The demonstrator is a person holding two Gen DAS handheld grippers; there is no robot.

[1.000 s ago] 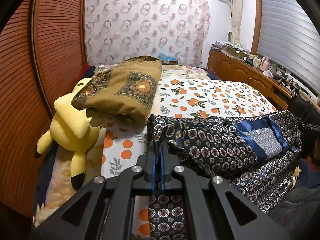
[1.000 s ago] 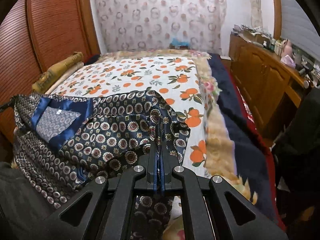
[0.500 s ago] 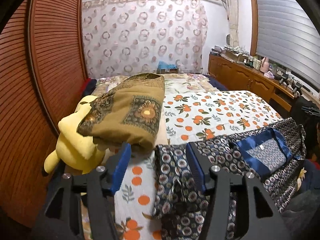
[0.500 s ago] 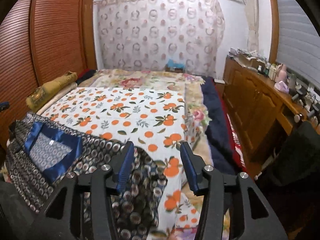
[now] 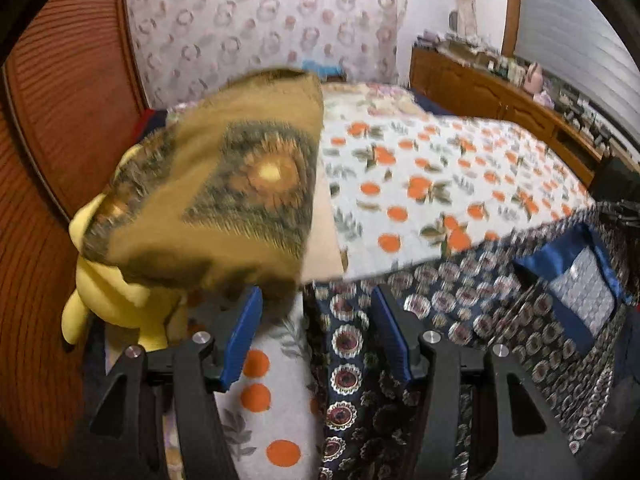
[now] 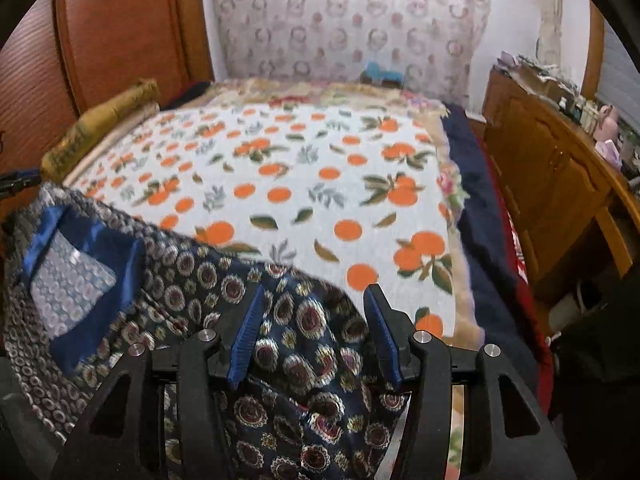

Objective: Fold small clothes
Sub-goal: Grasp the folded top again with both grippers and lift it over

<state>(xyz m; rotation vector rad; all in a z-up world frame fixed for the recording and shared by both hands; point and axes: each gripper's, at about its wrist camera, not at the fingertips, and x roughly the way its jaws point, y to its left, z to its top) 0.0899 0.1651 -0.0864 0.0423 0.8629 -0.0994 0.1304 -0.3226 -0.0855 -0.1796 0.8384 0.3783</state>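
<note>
A dark navy garment with round medallion print and a blue collar (image 5: pixel 460 320) lies spread along the near edge of the bed; it also shows in the right wrist view (image 6: pixel 192 292). My left gripper (image 5: pixel 316 328) is open and empty above the garment's left end. My right gripper (image 6: pixel 314 328) is open and empty above the garment's right end. The cloth lies under both, touching neither pad.
The bed has a white cover with orange fruit print (image 6: pixel 300 184). A folded mustard blanket (image 5: pixel 224 196) rests on a yellow plush toy (image 5: pixel 108 292) at the left. A wooden slatted wardrobe (image 5: pixel 48 128) is on the left, a wooden dresser (image 6: pixel 560 184) on the right.
Both grippers were shut on the garment a second ago. They opened, let it drop onto the bed, and now hover close above its two ends.
</note>
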